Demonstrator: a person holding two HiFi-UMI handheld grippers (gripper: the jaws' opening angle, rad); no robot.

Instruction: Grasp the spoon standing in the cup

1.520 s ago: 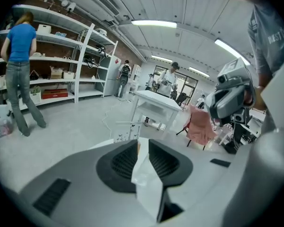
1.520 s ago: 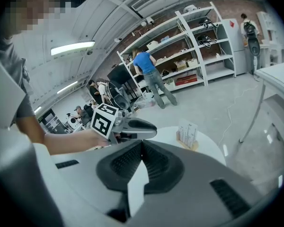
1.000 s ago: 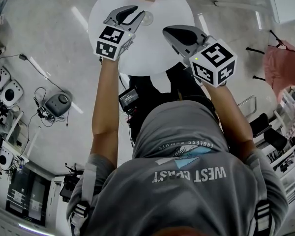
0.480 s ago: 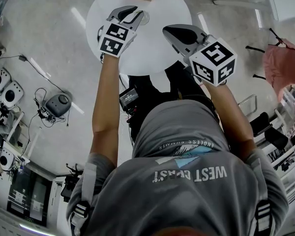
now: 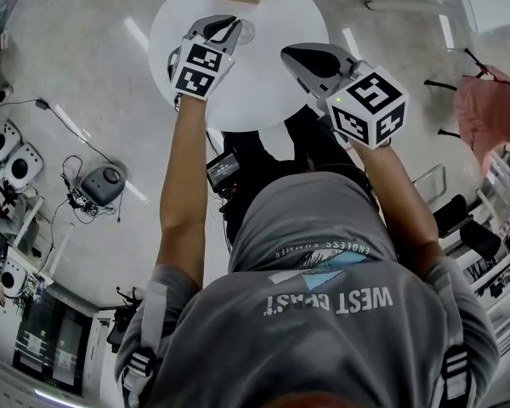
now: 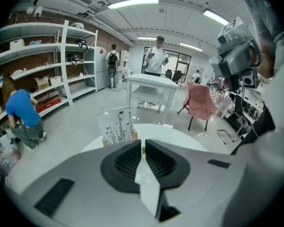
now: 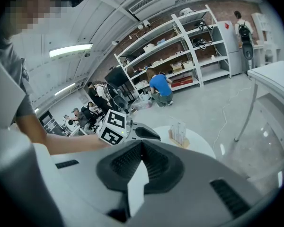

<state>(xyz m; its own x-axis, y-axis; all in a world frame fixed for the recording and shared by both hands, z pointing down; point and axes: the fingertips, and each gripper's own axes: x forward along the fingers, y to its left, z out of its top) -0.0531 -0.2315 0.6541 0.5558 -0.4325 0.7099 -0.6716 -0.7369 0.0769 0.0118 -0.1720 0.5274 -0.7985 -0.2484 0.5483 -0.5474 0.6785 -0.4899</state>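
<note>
Logged a polished grey floor (image 5: pixel 85 58) beneath a round white table (image 5: pixel 280 87). I saw white metal shelving (image 6: pixel 66 56) along a brick wall (image 6: pixel 38 63), with strip lights (image 6: pixel 132 3) overhead. A pink cloth (image 6: pixel 201 100) draped a chair (image 6: pixel 191 121).

Table (image 5: pixel 272 92): white. Left gripper (image 5: pixel 231 25) and right gripper (image 5: pixel 289 55): grey, black ribbed pads, black-and-white marker cubes. Spoon (image 6: pixel 143 150): yellow-green. Shirt (image 5: pixel 323 262): grey, white lettering.

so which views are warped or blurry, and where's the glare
Head view: heavy fisheye, glare streaks on the floor. Left gripper view: ceiling lights blown out; the spoon in the left gripper is a soft sliver. Right gripper view: shelves bow, mosaic top left.
</note>
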